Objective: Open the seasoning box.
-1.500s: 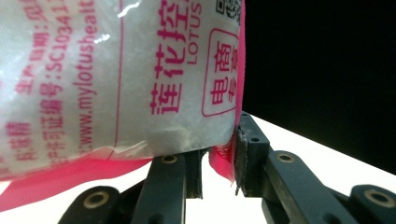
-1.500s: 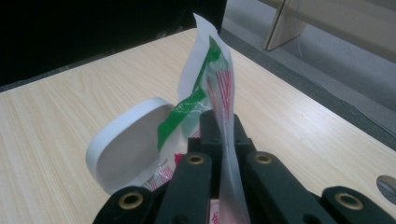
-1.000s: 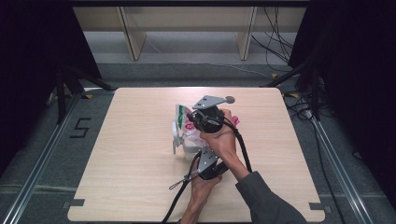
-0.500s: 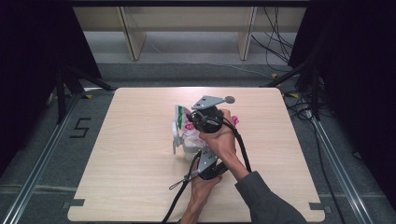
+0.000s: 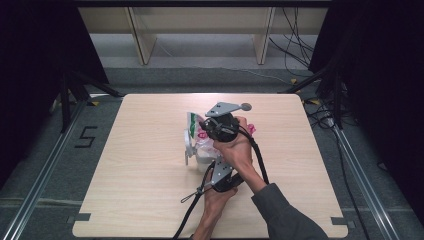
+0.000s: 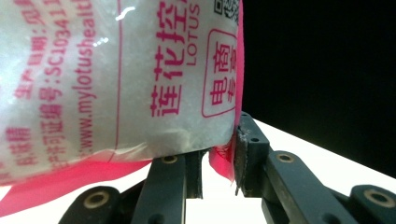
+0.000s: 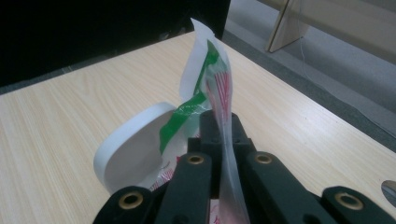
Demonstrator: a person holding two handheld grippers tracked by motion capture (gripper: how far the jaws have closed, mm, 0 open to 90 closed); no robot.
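Observation:
A clear bag of white granules (image 5: 202,146) with pink print and a green-edged top is held up over the middle of the table (image 5: 125,165). My right gripper (image 5: 202,125), the one with the grey plate, is shut on the bag's thin top flap (image 7: 215,88), and its jaws (image 7: 219,122) pinch the film flat. From below, my left gripper (image 5: 208,163) comes up to the bag's lower corner. In the left gripper view the pink bottom seam (image 6: 223,161) sits between the jaws (image 6: 219,161), against the right pad, with the bag's bulk (image 6: 116,79) above them.
A white round bowl-like thing (image 7: 133,151) stands just left of the bag (image 5: 188,146). Black cables (image 5: 192,197) trail from both grippers toward the table's near edge. A wooden shelf frame (image 5: 142,37) stands on the floor beyond the table.

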